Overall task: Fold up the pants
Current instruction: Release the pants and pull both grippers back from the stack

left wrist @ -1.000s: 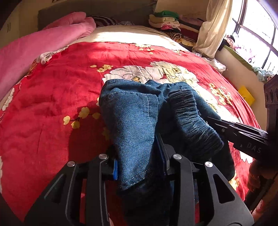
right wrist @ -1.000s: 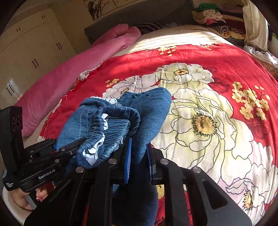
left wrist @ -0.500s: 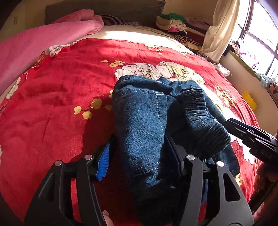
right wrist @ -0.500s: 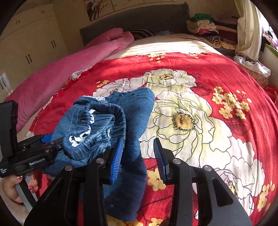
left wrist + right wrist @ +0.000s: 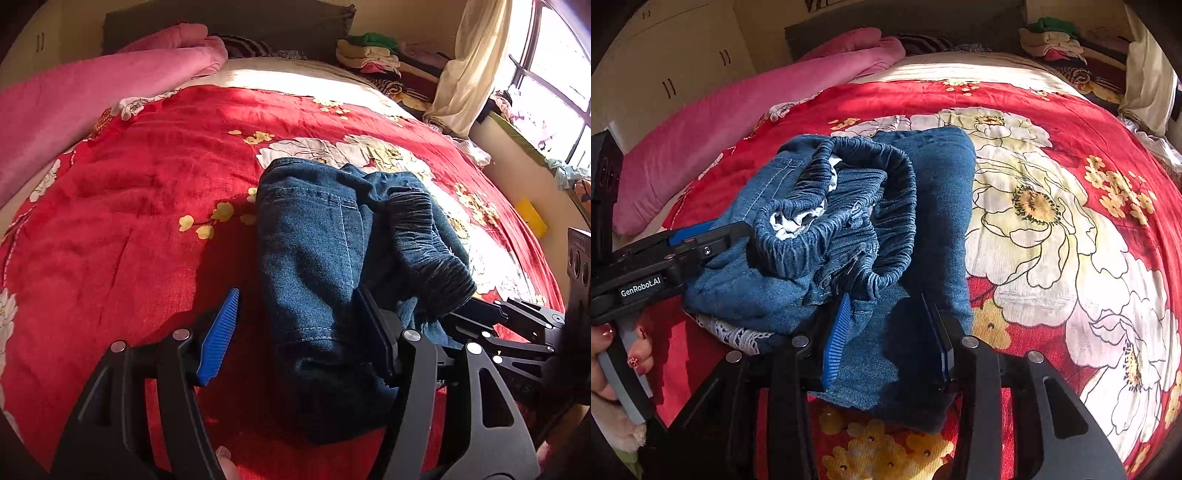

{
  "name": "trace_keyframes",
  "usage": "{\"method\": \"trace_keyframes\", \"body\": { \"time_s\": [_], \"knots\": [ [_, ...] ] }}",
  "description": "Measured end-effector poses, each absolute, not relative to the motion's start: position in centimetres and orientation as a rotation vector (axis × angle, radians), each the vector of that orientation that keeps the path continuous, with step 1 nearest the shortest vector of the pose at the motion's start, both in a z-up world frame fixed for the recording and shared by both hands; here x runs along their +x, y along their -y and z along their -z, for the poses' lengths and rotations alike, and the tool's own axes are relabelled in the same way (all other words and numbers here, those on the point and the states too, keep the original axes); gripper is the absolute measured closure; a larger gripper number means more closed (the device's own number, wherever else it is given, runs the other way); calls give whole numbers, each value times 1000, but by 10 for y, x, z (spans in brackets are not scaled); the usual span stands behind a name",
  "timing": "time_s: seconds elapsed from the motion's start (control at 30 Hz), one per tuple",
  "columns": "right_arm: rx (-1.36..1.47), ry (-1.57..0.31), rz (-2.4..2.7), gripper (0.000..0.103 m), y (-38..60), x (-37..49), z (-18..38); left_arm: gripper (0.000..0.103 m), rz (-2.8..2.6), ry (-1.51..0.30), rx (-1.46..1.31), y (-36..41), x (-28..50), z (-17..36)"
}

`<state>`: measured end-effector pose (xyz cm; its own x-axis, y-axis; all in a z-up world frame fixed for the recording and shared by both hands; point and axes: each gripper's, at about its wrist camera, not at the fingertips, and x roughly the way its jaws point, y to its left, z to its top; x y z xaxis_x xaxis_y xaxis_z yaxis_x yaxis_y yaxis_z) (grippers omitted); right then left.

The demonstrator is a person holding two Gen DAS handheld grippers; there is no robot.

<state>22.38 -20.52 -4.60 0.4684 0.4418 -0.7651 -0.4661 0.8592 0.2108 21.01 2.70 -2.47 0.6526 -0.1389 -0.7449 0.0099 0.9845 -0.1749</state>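
The blue denim pants (image 5: 317, 240) lie bunched and partly folded on the red flowered bedspread (image 5: 147, 192). Their elastic waistband (image 5: 842, 206) lies on top. My left gripper (image 5: 299, 332) is open, with a pant leg lying loose between its blue pads. My right gripper (image 5: 890, 332) is open too, with a pant leg end lying between its fingers. The left gripper also shows in the right wrist view (image 5: 676, 243), at the left edge of the pants. The right gripper shows at the right in the left wrist view (image 5: 509, 325).
A pink blanket (image 5: 92, 92) lies along the left side of the bed. Stacked clothes (image 5: 373, 55) sit at the far headboard corner. A curtain (image 5: 465, 74) and a window are at the right. Cupboards (image 5: 672, 66) stand at the far left.
Both grippers have opened and let go of the pant legs they were shut on. The pants have settled onto the bedspread.
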Motion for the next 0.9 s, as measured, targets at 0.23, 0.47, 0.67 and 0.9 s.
{"method": "trace_keyframes", "body": {
  "time_s": [0.23, 0.47, 0.67, 0.9],
  "knots": [
    [34, -882, -567, 55, 219, 205, 23, 42, 90, -840, -172, -31, 200, 15],
    [32, -823, -559, 42, 226, 180, 4, 31, 90, -823, -182, -34, 188, 5],
    [21, -772, -536, 32, 232, 165, -11, 23, 90, -803, -186, -36, 175, -5],
    [37, -717, -500, 20, 242, 155, -24, 13, 95, -777, -180, -34, 160, -17]
  ]
}}
